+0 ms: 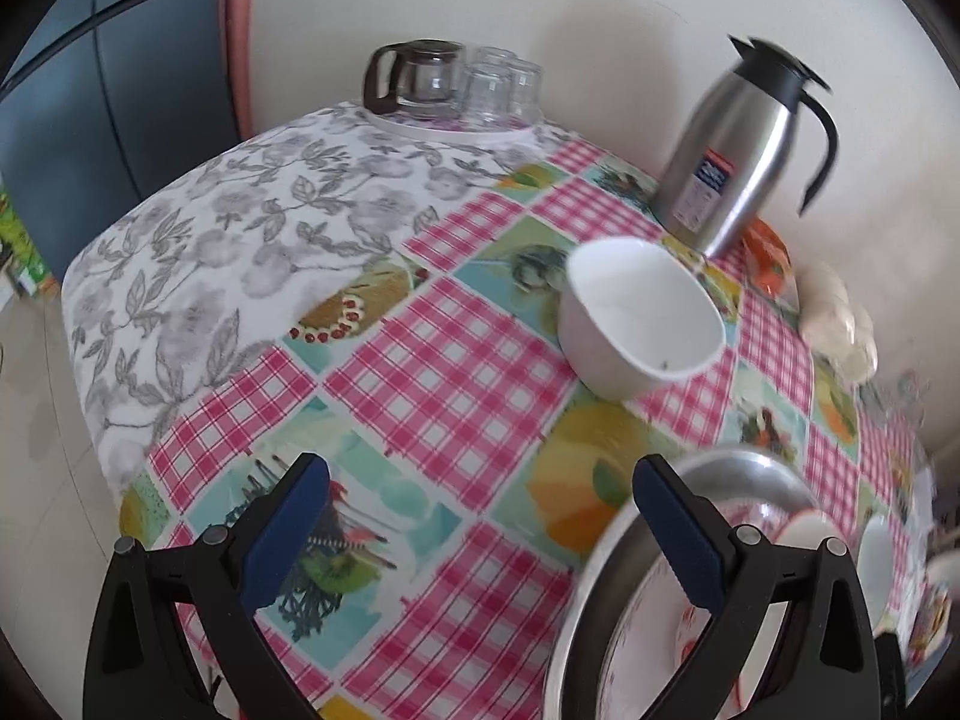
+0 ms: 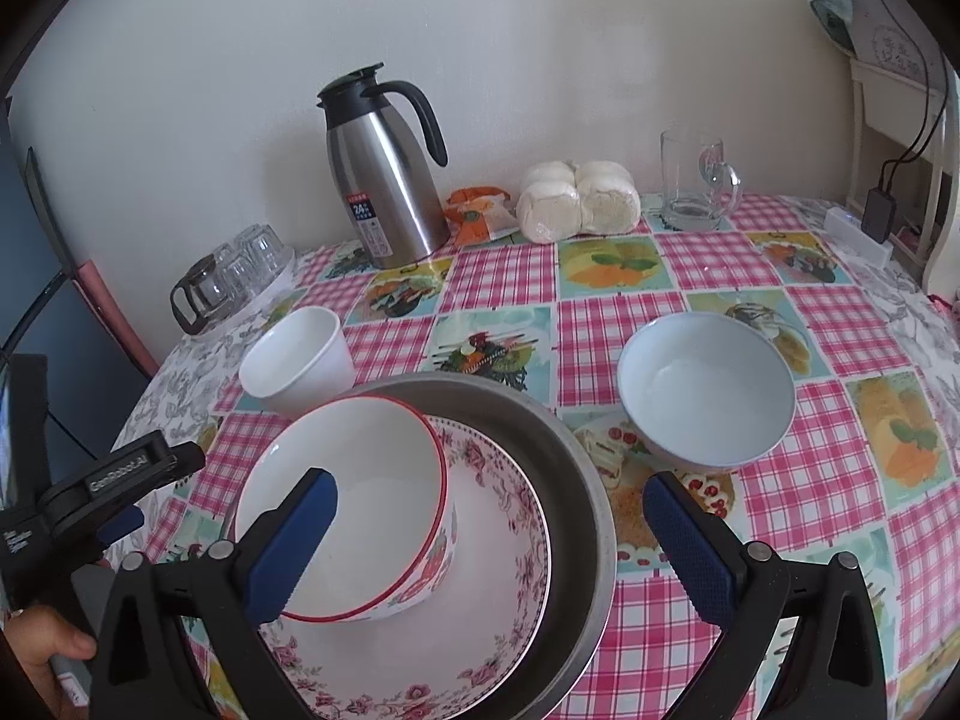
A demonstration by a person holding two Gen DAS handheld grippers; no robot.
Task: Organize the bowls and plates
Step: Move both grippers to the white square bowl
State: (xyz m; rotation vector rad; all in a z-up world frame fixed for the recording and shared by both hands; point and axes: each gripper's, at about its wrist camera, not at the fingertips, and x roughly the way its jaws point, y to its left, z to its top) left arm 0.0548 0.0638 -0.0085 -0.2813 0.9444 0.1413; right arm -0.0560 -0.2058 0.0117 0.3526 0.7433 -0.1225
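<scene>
A red-rimmed white bowl (image 2: 354,480) sits tilted on a floral plate (image 2: 492,588), which lies in a round metal pan (image 2: 576,462). My right gripper (image 2: 489,540) hovers open over this stack, with its left finger above the bowl and its right finger past the pan's rim. It holds nothing. A plain white bowl (image 2: 300,360) (image 1: 642,318) stands behind the pan. To the right stands a pale blue bowl (image 2: 708,390). My left gripper (image 1: 480,528) is open and empty over the tablecloth, left of the pan (image 1: 606,546). It also shows at the left edge as left gripper (image 2: 114,492).
At the back stand a steel thermos (image 2: 384,180), wrapped white buns (image 2: 576,198), an orange packet (image 2: 477,216) and a glass mug (image 2: 696,180). A tray with a glass carafe (image 1: 414,78) and tumblers sits at the far left corner. The table edge falls away on the left.
</scene>
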